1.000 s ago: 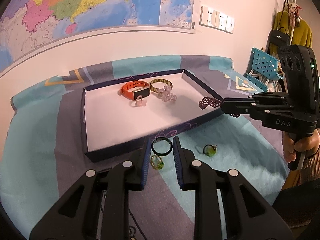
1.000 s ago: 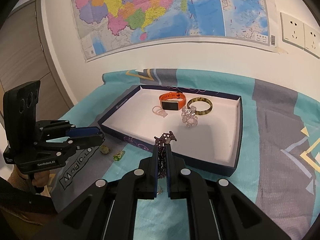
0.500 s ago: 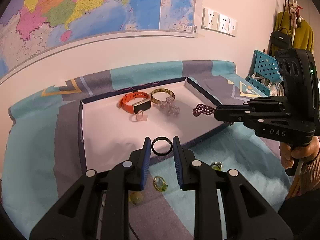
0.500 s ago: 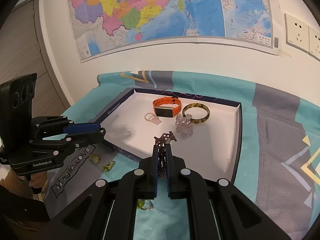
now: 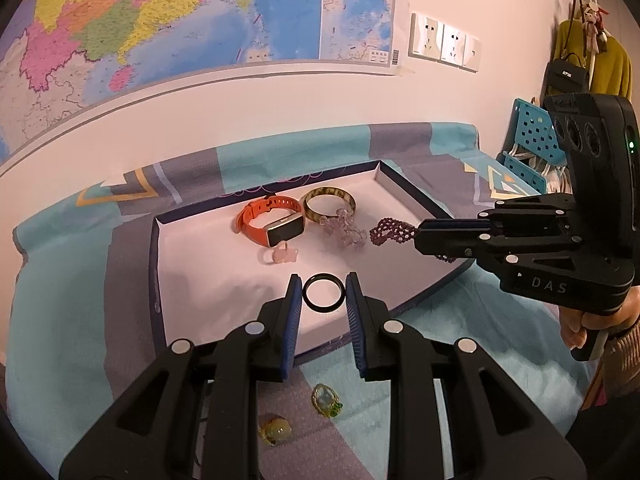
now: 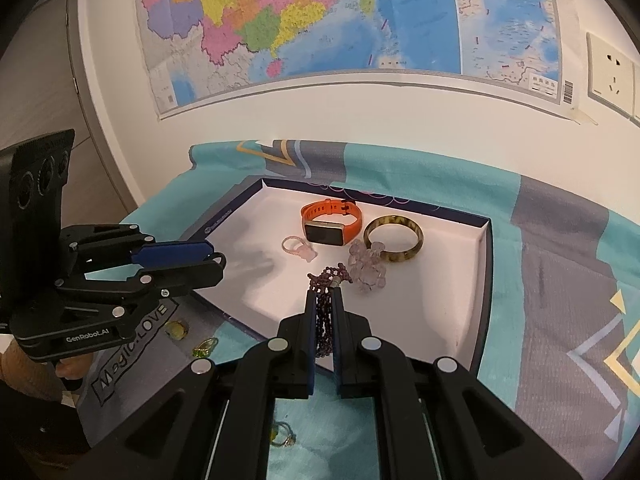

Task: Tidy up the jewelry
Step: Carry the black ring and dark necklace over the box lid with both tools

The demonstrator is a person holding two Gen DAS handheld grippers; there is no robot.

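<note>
My left gripper [image 5: 323, 292] is shut on a black ring [image 5: 323, 293] and holds it above the near part of the white-lined box [image 5: 224, 272]. My right gripper [image 6: 324, 300] is shut on a purple beaded bracelet [image 6: 326, 280], held over the box; it also shows in the left wrist view [image 5: 390, 232]. Inside the box lie an orange watch [image 5: 268, 220], a yellow-green bangle [image 5: 330, 202], a pale purple crystal piece [image 5: 346, 230] and a pink ring [image 5: 280, 254].
Two greenish rings [image 5: 326, 400] [image 5: 276, 430] lie on the patterned cloth in front of the box; another ring [image 6: 282, 436] lies under my right gripper. A blue crate [image 5: 528, 152] and hanging clothes stand at the far right. The wall with a map is behind.
Both grippers have risen and moved forward over the box, the left with the black ring, the right with the bracelet. The loose rings on the cloth now lie behind them.
</note>
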